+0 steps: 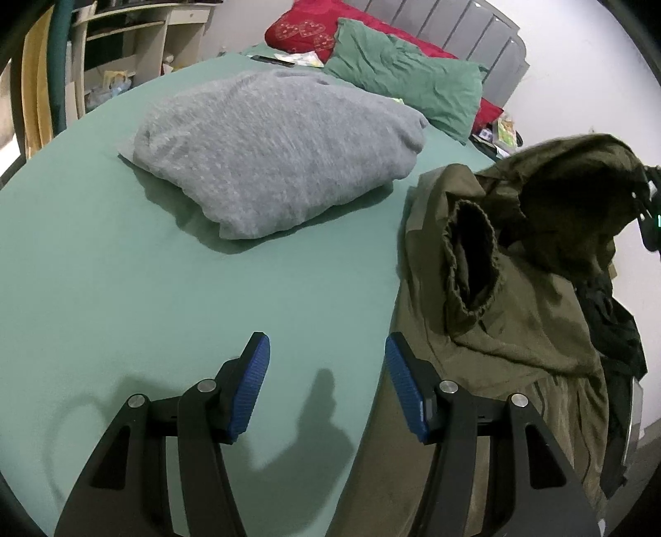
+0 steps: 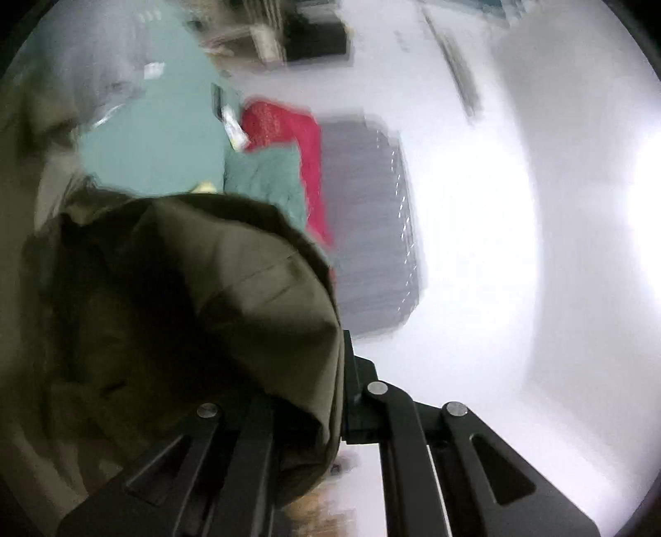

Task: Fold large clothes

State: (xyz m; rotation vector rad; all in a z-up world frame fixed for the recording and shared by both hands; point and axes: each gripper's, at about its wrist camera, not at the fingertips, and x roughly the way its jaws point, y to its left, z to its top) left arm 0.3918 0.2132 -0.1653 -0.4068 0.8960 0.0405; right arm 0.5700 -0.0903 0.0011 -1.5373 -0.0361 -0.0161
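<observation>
An olive-green garment (image 1: 516, 264) hangs lifted at the right side of the green bed (image 1: 124, 268), one cuffed sleeve opening facing me. My left gripper (image 1: 326, 380) is open and empty, low over the sheet just left of the garment's hanging edge. My right gripper (image 2: 330, 363) is shut on a fold of the olive garment (image 2: 198, 297), which drapes over its fingers and hides the pads. The right wrist view is blurred by motion. The right gripper (image 1: 650, 215) shows at the left wrist view's far right edge, holding the garment up.
A folded grey sweater (image 1: 272, 148) lies on the bed's middle. A green pillow (image 1: 405, 82) and red cushion (image 1: 305, 24) sit by the grey headboard (image 1: 467, 29). Shelves (image 1: 124, 49) stand far left. Dark clothing (image 1: 611, 330) hangs at right.
</observation>
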